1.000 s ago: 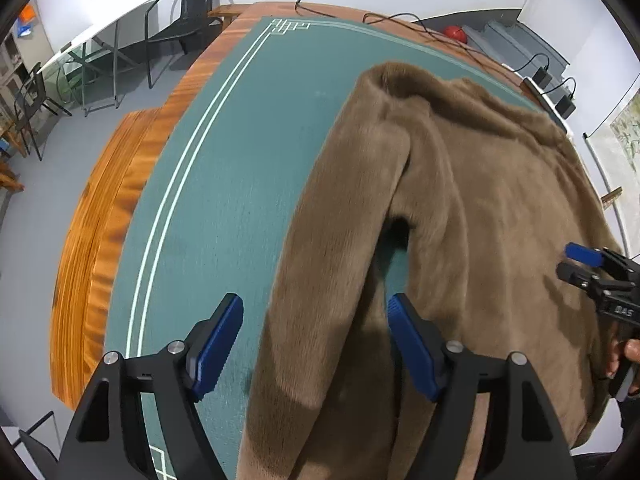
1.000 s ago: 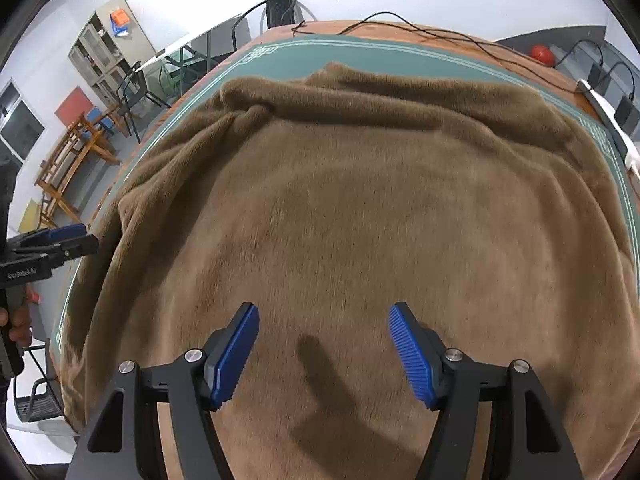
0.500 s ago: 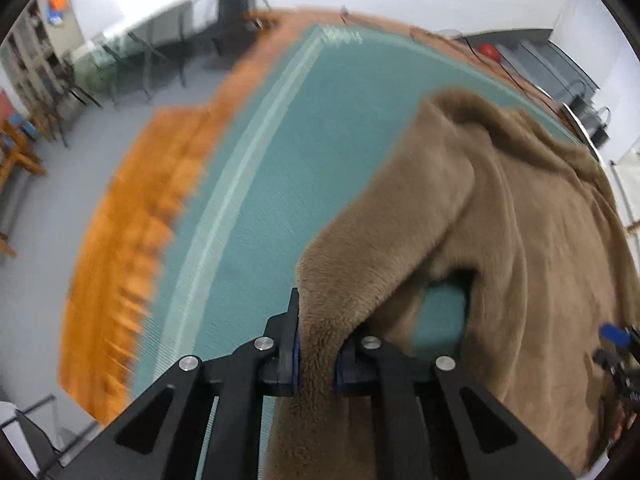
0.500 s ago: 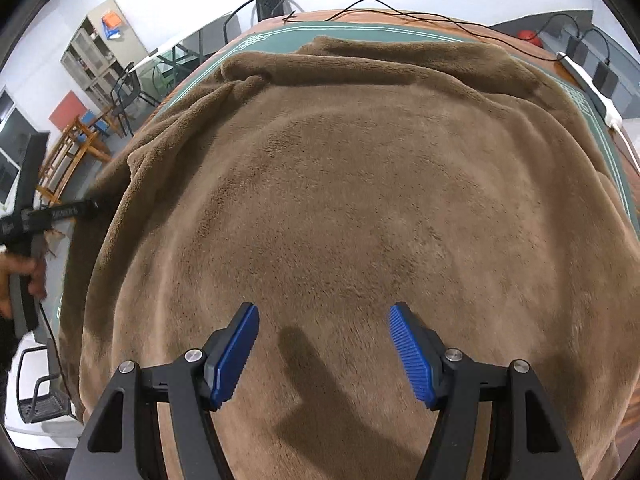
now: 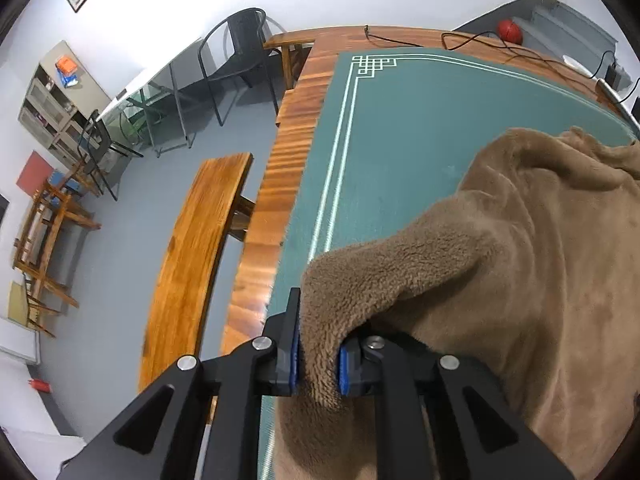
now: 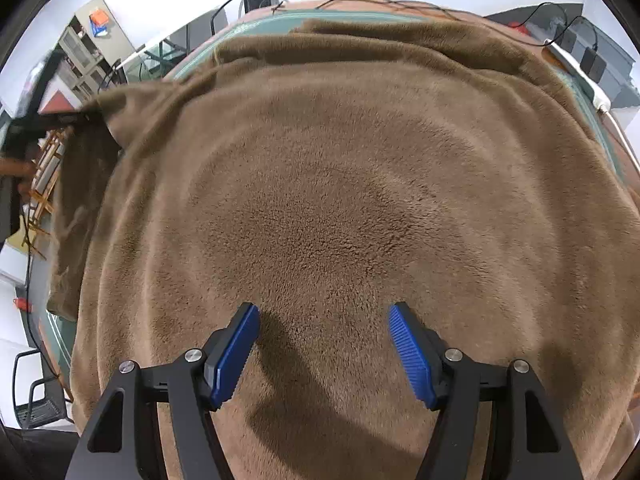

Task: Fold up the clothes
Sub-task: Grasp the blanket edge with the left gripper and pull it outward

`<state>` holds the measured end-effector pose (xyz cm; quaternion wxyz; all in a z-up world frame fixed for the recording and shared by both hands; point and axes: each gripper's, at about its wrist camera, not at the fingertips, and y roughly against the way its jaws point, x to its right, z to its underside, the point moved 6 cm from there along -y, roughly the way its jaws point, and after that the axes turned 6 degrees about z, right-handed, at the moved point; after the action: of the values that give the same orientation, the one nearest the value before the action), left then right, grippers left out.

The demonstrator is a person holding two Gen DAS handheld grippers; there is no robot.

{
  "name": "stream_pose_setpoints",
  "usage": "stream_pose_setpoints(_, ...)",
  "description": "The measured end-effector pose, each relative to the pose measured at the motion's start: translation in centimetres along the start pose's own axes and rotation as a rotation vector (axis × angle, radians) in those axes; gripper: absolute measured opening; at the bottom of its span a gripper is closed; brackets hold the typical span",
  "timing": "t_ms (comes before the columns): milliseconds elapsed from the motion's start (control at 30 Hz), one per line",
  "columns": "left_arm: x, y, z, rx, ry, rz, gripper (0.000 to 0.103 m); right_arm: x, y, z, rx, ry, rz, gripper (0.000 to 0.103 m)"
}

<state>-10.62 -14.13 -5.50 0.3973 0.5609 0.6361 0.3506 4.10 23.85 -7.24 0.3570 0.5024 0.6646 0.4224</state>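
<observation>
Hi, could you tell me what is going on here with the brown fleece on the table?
A person with a handheld gripper in each hand is folding a brown fleece garment spread on a green table mat. The left gripper has just clamped onto the sleeve; its jaws eased slightly but its pads grip the fabric, which rises off the mat. The right gripper hangs open over the middle of the garment, holding nothing.

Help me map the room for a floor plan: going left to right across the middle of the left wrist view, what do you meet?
Wooden chairs → wooden bench → wooden table edge → green mat → brown fleece garment.
</observation>
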Motion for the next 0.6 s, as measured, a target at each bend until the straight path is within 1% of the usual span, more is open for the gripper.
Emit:
stream_pose_setpoints(67,-0.1,0.5,0.8,0.003,0.017,0.021,0.021,1.1,1.2,-0.2,0.036,-0.035,0.009,0.07)
stream_pose_setpoints(100,-0.1,0.9,1.2,0.005,0.026,0.031,0.025,1.9,1.9,-0.3,0.055,-0.059,0.016,0.07)
stream_pose_setpoints(133,-0.1,1.2,1.6,0.007,0.036,0.041,0.032,2.8,2.6,-0.3,0.073,-0.084,0.023,0.07)
stream_pose_setpoints(167,-0.2,1.6,2.0,0.01,0.05,0.05,0.037,3.8,3.3,-0.2,0.092,-0.113,0.031,0.07)
stream_pose_setpoints(200,-0.3,2.1,2.4,0.012,0.066,0.058,0.046,5.0,4.1,-0.1,0.111,-0.143,0.039,0.07)
stream_pose_setpoints(233,-0.4,2.5,2.7,0.013,0.08,0.064,0.053,6.2,5.0,0.1,0.129,-0.175,0.049,0.07)
stream_pose_setpoints(300,-0.5,3.3,3.5,0.014,0.106,0.07,0.061,8.9,6.5,0.6,0.165,-0.248,0.071,0.07)
stream_pose_setpoints(333,-0.5,3.7,4.0,0.012,0.115,0.074,0.064,10.0,7.3,0.9,0.181,-0.283,0.083,0.07)
stream_pose_setpoints(467,-0.1,4.9,6.0,0.004,0.121,0.076,0.067,16.3,9.8,2.8,0.215,-0.418,0.15,0.07)
stream_pose_setpoints(533,0.0,5.2,7.1,-0.005,0.123,0.077,0.067,18.9,10.2,3.8,0.204,-0.459,0.179,0.07)
stream_pose_setpoints(600,0.2,5.6,8.1,-0.013,0.129,0.078,0.067,20.8,10.1,5.2,0.161,-0.482,0.198,0.07)
